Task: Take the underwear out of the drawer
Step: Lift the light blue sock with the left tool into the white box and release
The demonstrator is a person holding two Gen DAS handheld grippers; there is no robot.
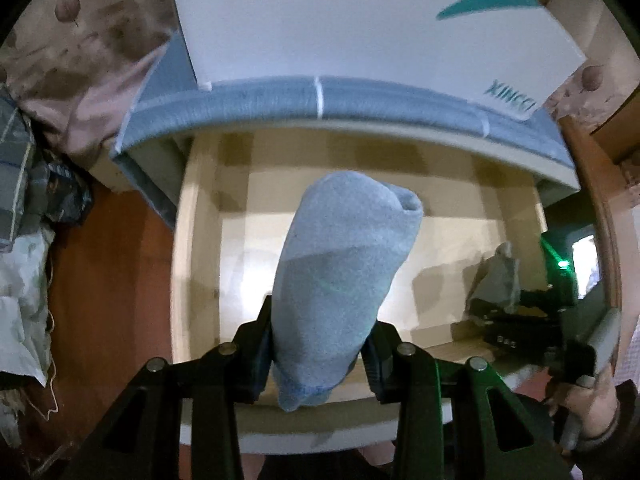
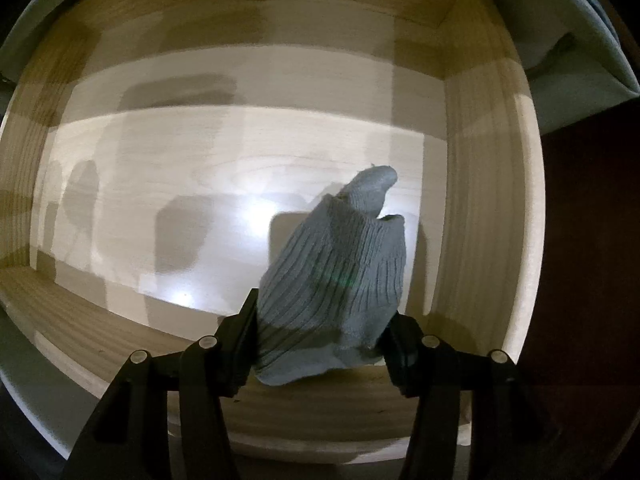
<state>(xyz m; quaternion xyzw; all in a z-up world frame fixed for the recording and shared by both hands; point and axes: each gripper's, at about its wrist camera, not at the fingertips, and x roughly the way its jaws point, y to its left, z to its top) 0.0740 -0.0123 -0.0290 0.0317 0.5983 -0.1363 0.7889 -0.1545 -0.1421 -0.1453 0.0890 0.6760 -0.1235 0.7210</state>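
Wooden drawer (image 2: 488,208) — both grippers (image 1: 320,354) (image 2: 320,344) clamp grey socks (image 1: 340,272) (image 2: 340,276).

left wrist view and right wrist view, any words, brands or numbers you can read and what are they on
"XINCO", teal letters seen upside down, last letters uncertain, on the white box lying on the grey-blue cabinet top.
Dark packaging at the left edge: print too blurred to read.
Right wrist view: no text.

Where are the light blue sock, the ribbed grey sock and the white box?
light blue sock (image 1: 344,264), left wrist view, mid body
ribbed grey sock (image 2: 340,280), right wrist view, ribbed cuff
white box (image 1: 340,20), left wrist view, top face
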